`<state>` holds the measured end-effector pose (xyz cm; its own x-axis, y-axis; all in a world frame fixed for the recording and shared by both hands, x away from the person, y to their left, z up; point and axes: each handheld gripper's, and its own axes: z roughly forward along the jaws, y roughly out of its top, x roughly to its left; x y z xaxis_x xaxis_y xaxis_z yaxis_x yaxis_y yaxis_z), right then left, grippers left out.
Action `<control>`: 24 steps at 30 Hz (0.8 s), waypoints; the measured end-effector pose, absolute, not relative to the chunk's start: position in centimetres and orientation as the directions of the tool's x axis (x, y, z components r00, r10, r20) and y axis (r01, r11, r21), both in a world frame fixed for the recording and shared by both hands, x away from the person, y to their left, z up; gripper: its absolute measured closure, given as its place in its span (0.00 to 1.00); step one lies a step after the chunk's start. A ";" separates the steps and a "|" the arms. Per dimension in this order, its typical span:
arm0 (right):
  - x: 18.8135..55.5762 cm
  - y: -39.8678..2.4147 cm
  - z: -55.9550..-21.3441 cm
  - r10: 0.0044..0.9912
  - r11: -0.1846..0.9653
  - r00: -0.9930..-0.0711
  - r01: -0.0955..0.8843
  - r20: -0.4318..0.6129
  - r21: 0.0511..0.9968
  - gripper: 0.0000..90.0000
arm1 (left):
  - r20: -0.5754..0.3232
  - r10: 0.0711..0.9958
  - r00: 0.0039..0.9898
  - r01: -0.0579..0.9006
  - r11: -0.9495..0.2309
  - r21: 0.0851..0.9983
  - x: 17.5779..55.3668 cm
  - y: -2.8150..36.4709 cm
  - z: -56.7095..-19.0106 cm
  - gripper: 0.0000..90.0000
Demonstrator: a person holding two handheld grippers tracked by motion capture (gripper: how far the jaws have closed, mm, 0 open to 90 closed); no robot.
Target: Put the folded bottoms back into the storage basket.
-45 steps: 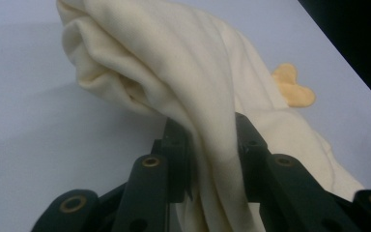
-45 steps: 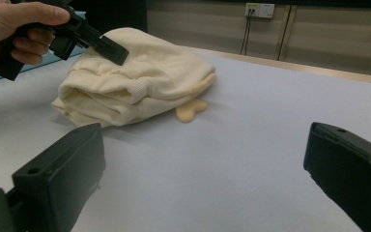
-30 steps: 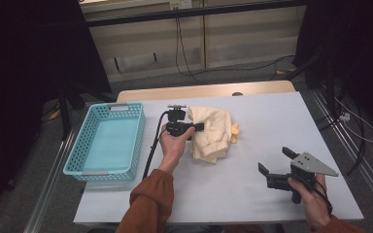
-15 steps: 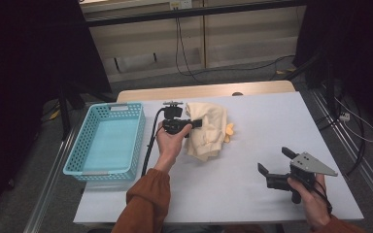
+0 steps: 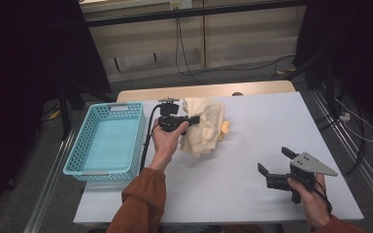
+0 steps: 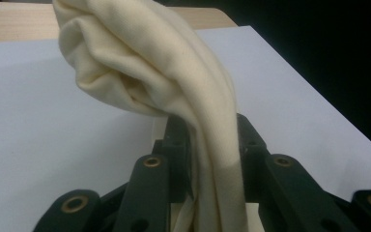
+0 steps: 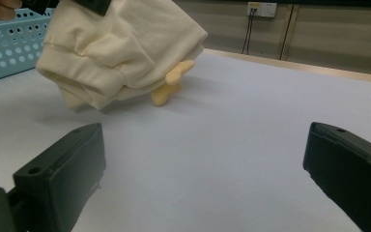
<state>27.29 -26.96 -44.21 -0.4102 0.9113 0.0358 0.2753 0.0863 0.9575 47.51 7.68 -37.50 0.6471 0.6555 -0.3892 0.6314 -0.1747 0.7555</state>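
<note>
**White table, cream garment gripped at its middle**

White tabletop stretches before a dim room with cables on the floor. Part of the cream sweatshirt is hidden behind the left gripper, and its top edge is cut off in the left gripper view. A small yellow thing peeks from under its right side; what it is cannot be made out.

On the left, a forearm in a rust sleeve reaches far, hand level, jaws pointing right and clamped tight on a bunched fold of cloth. The sweatshirt hangs from them over the middle of the table, just right of the turquoise basket.

Near right, the right gripper rests low, jaws spread wide, holding nothing.
</note>
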 end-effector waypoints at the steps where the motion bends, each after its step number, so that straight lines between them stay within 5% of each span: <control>1: 27.3 -27.0 -44.2 0.911 0.086 -0.410 0.275 0.036 0.957 0.01 | -0.389 0.656 0.647 0.631 -0.175 0.756 47.5 7.7 -37.5 0.81; 24: 27.3 -27.0 -44.2 0.913 0.083 -0.407 0.275 0.037 0.958 0.01 | -0.340 0.629 0.699 0.571 -0.204 0.795 45.5 8.8 -35.6 0.81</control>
<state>27.30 -26.99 -44.22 -0.4068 0.9128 0.0373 0.2747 0.0833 0.9579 45.50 8.76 -35.62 0.6989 0.6291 -0.3403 0.5710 -0.2042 0.7952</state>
